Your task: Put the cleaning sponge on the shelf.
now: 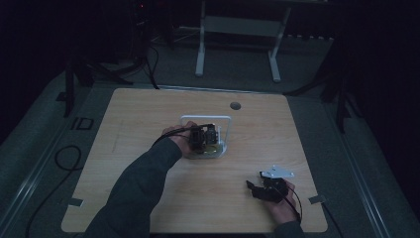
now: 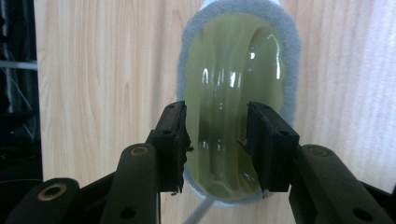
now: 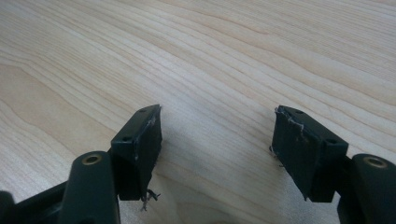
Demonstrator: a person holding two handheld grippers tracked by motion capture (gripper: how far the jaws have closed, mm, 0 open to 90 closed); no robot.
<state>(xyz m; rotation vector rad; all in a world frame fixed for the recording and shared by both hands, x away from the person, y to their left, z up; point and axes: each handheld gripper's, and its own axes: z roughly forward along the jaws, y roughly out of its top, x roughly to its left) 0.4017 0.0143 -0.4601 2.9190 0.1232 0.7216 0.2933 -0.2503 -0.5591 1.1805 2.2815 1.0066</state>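
Hovering over the middle of the pale wood-grain table (image 1: 148,198), the left gripper (image 2: 217,140) has its two black jaws parted, one on each side of the near end of a glossy olive-green oval pad edged with a grey fuzzy rim (image 2: 233,93). The left gripper view shows the jaws standing apart with the oval's shiny surface between them; whether the pads touch it or hang just above it I cannot tell, and nothing is clamped yet. In the high view that gripper (image 1: 203,139) sits over a white frame with a thin upright loop (image 1: 228,124), which stands near the table's centre, just on the near side of a small round hole in the tabletop (image 1: 235,105). The green oval lies at the frame's base, under the gripper.

The right gripper (image 1: 257,186) rests low at the near right of the table, well apart from the frame. Its jaws are spread wide, with bare wood between them in the right gripper view (image 3: 217,135); it holds nothing.

As a judgement, the work is at an early stage: the left gripper is lined up for a grasp on the oval, but the closing and any lifting or moving are yet to come, and the right gripper has no part in it so far.

No brand, label or writing can be read on the oval, the frame, the grippers or the table.
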